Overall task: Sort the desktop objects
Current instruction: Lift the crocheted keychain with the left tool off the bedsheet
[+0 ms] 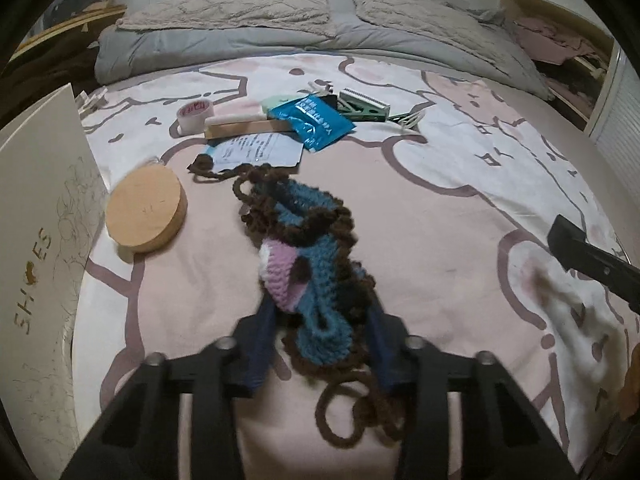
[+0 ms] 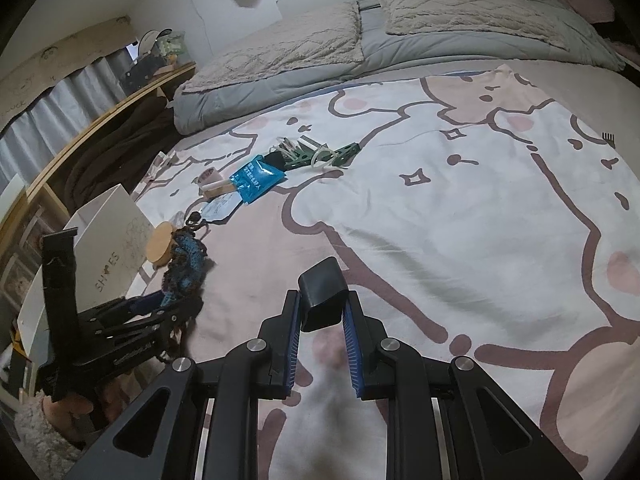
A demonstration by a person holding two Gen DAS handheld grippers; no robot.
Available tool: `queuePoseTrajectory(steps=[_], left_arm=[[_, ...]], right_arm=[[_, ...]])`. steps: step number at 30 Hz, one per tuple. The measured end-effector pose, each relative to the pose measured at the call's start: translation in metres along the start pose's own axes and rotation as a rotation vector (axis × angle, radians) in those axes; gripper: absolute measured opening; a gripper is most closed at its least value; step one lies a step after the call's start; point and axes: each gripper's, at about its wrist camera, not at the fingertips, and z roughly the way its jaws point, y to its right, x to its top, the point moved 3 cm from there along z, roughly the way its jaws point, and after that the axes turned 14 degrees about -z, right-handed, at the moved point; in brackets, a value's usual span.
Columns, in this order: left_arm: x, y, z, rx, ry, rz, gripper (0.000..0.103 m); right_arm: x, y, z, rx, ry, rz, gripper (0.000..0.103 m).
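Note:
A crocheted piece (image 1: 316,264) of blue, brown and pink yarn lies on the pink-and-white bedsheet (image 1: 440,200). My left gripper (image 1: 320,312) is shut on its near end, with both blue pads against the yarn, and a brown loop hangs below the jaws. In the right wrist view the left gripper (image 2: 160,304) is low at the left, with the crocheted piece (image 2: 186,260) running up from it. My right gripper (image 2: 323,296) is shut on a small black boxy object (image 2: 320,280) above the sheet.
A round cork disc (image 1: 146,210) lies left of the yarn, beside a white shoe box (image 1: 40,240). Farther back sit a tape roll (image 1: 195,114), a wooden block (image 1: 240,128), a printed paper (image 1: 256,150), a blue packet (image 1: 316,118) and green tools (image 1: 360,108). Pillows and a grey duvet (image 1: 240,44) lie at the back.

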Motion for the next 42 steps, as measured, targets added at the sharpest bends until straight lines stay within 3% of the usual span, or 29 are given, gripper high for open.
queuePoseTrajectory(steps=[3,4,23,42], left_arm=[[0.001,-0.002,-0.001,-0.011,0.007,-0.009,0.015],[0.002,-0.002,-0.003,-0.012,0.011,-0.012,0.015],[0.016,0.003,-0.066,-0.073,0.171,-0.010,0.013],[0.037,0.009,-0.152,-0.109,0.331,0.014,0.013]], right_arm=[[0.000,0.000,0.001,-0.001,-0.004,-0.001,0.022],[0.000,0.000,0.001,-0.002,-0.004,-0.002,0.022],[0.003,-0.008,-0.005,-0.016,0.024,-0.015,0.022],[0.037,-0.038,-0.059,-0.022,0.200,-0.095,0.022]])
